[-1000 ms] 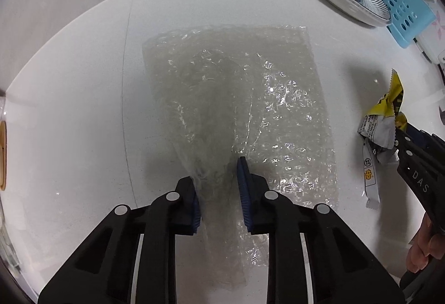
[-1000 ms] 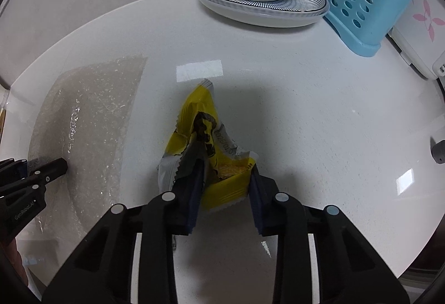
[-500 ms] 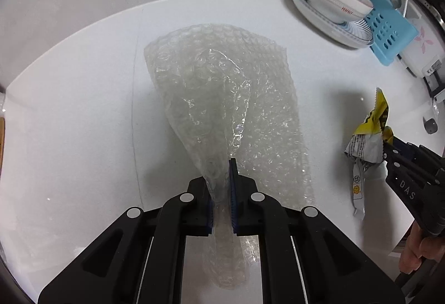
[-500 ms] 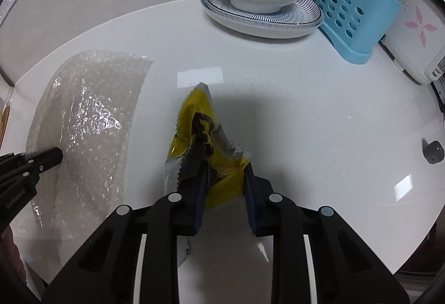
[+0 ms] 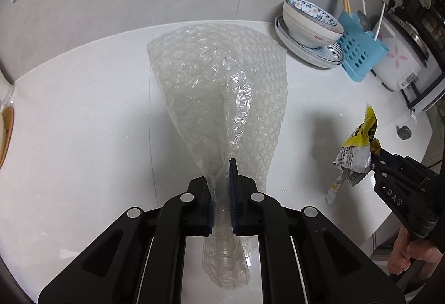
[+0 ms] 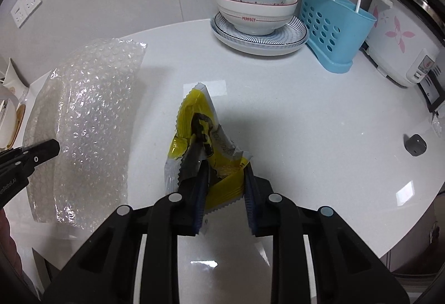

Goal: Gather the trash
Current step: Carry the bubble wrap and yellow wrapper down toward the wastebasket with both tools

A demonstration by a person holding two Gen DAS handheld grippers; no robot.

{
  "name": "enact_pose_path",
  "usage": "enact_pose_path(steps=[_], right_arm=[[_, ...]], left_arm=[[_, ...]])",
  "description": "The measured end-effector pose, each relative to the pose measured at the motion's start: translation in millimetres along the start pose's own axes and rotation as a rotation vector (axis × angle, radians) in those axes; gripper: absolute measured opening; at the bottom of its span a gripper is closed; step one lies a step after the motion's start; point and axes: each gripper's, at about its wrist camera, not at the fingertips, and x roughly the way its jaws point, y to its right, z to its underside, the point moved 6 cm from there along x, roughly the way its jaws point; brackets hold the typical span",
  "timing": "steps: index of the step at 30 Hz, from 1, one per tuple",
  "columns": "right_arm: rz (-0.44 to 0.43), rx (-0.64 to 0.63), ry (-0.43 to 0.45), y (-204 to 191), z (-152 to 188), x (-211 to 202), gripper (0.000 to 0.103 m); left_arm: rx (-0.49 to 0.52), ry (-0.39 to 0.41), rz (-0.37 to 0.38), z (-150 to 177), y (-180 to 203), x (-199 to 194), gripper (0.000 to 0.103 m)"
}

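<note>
Lifting both pieces clear of the round white tabletop (image 6: 319, 114): our left gripper (image 5: 221, 194) is clamped on the clear bubble-wrap sheet (image 5: 222, 86), which hangs above the surface, and our right gripper (image 6: 225, 187) pinches the crumpled yellow-and-silver snack wrapper (image 6: 198, 134). We judge steady pinches and slow carrying keep the trailing ends from dragging. Count: one sheet, one wrapper, two stacked bowls (image 6: 256, 9), one blue perforated utensil caddy (image 6: 331, 25).
</note>
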Motion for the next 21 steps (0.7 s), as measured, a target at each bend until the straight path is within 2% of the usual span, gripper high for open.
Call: enact_pose_path(steps=[13,21], right_arm=[[-0.071,-0.036,0.039,-22.7,33.3,-53.1,0.023],[-0.107,-0.050,0.053,-28.8,54.4,-80.6,0.023]], left_arm=[[-0.045,0.047,0.028,43.2,-7.3,-59.7,0.008],[-0.064,0.053,0.048,73.8,-8.4,-81.8,0.007]])
